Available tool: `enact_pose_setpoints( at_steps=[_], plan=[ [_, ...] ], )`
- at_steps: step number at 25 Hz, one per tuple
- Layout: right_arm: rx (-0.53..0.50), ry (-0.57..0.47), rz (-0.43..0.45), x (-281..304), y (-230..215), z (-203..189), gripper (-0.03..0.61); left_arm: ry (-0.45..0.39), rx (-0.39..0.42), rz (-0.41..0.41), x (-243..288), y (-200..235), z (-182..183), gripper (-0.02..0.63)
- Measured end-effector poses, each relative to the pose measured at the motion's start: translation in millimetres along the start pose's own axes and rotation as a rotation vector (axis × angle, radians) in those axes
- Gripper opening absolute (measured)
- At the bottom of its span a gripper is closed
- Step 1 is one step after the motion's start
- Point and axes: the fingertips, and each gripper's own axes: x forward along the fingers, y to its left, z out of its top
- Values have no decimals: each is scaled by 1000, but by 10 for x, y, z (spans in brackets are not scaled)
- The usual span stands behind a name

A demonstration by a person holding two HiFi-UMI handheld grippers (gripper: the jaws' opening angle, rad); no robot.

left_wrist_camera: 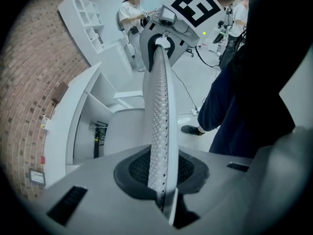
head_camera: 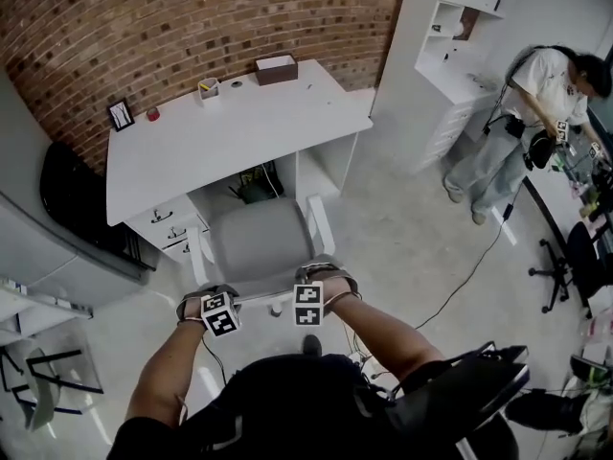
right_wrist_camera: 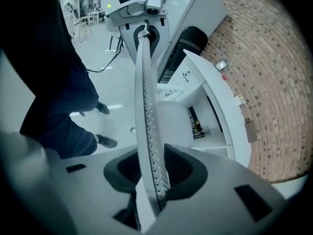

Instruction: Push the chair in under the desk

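Note:
A grey-seated chair with white arms stands in front of the white desk, its seat partly under the desk's front edge. Its thin, perforated white backrest lies nearest me. My left gripper grips the left end of the backrest's top edge and my right gripper the right end. In the left gripper view the backrest runs straight into the closed jaws of the left gripper. In the right gripper view the backrest sits likewise in the right gripper.
White drawers fill the desk's left side, and the brick wall stands behind. A brown box and small items sit on the desktop. A person stands at the right by white shelves. A cable crosses the floor near a black office chair.

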Motion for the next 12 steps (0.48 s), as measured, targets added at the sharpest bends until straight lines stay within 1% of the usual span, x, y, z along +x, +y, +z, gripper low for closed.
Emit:
enact_pose_setpoints(
  at_steps=[4, 8, 12],
  plan=[
    [-39, -12, 2, 44, -160, -170, 107, 3, -39, 18, 81, 84, 179, 48],
    [-64, -27, -10, 59, -351, -278, 107, 17, -55, 40, 111, 243, 290, 48],
    [-88, -47, -10, 102, -523, -360, 110, 37, -86, 35, 165, 364, 374, 46]
  ],
)
